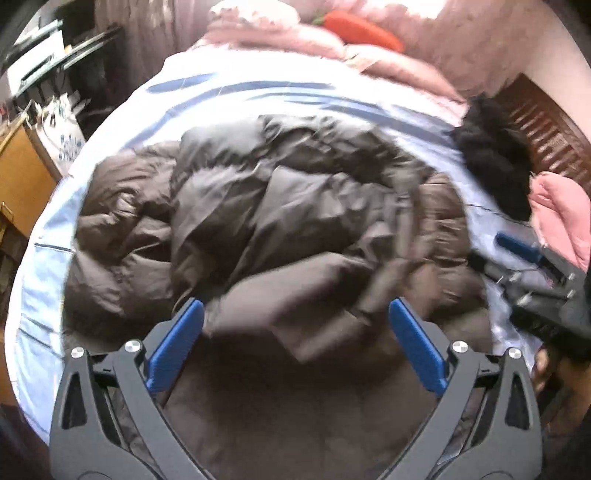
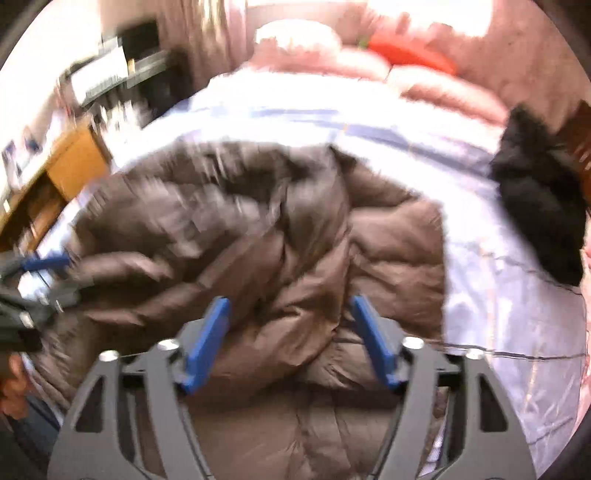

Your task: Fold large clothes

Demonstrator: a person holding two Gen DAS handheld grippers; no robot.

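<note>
The brown jacket (image 1: 280, 221) lies crumpled in the middle of the bed (image 1: 258, 88). Above the jacket, left gripper (image 1: 295, 321) and right gripper (image 2: 290, 314) hover, fingers spread, pinching nothing.

Left wrist view: brown puffer coat (image 1: 280, 221) lies crumpled on a pale blue striped bedsheet (image 1: 258, 92). Left gripper (image 1: 295, 314) hovers over the coat's near edge, blue pads (image 1: 175, 345) spread wide, nothing between them. Right gripper (image 1: 532, 266) at far right (jaw state unclear). Black furry item (image 1: 495, 155) beside wooden headboard (image 1: 546, 129); orange carrot-shaped cushion (image 1: 362, 27) on pink bedding (image 1: 388, 62)
</note>
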